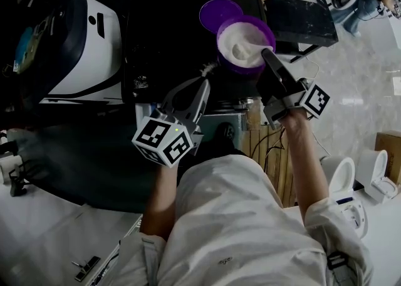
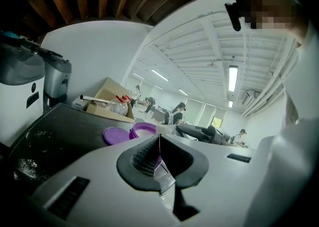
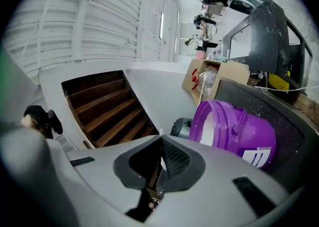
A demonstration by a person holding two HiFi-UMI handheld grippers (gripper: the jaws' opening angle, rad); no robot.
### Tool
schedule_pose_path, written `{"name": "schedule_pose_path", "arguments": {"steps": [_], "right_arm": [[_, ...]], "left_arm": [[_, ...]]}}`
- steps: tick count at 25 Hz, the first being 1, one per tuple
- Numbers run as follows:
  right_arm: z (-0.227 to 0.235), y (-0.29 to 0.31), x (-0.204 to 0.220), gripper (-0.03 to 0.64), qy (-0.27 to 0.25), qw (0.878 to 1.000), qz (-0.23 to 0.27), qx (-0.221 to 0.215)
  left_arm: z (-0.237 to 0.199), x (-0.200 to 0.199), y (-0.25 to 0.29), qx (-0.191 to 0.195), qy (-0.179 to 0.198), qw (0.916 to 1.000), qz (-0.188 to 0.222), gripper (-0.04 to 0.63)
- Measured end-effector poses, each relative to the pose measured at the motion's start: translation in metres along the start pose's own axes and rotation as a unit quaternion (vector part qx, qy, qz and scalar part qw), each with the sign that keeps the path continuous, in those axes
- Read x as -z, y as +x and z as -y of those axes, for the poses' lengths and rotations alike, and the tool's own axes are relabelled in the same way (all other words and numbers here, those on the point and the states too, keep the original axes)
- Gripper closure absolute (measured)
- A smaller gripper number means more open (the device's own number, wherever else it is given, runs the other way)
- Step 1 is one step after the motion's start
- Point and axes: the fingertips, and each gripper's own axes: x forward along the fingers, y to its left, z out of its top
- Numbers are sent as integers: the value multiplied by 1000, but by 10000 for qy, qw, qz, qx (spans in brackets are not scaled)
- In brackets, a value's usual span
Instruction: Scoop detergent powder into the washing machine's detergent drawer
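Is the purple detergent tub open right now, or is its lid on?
Open. The purple tub shows bare white powder, and its lid lies flat beside it on the dark top.

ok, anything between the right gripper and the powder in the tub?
Nothing visible. The purple tub is open, with its lid lying beside it. The right gripper is at the tub's rim, right next to the white powder.

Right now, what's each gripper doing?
Left gripper: closed, nothing identifiable held.
Right gripper: closed on a thin white piece, likely the scoop, beside the purple tub.
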Motion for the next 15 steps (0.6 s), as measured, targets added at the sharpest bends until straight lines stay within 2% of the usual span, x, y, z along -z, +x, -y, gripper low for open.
{"name": "schedule_pose_path", "arguments": {"steps": [6, 15], "right_arm": [[-18, 7, 19, 604, -23, 9997, -107, -198], [-39, 27, 70, 604, -26, 9990, -289, -329]], "left_arm": [[-9, -1, -17, -37, -22, 10000, 47, 575], [-39, -3, -61, -160, -95, 9998, 119, 575]]}}
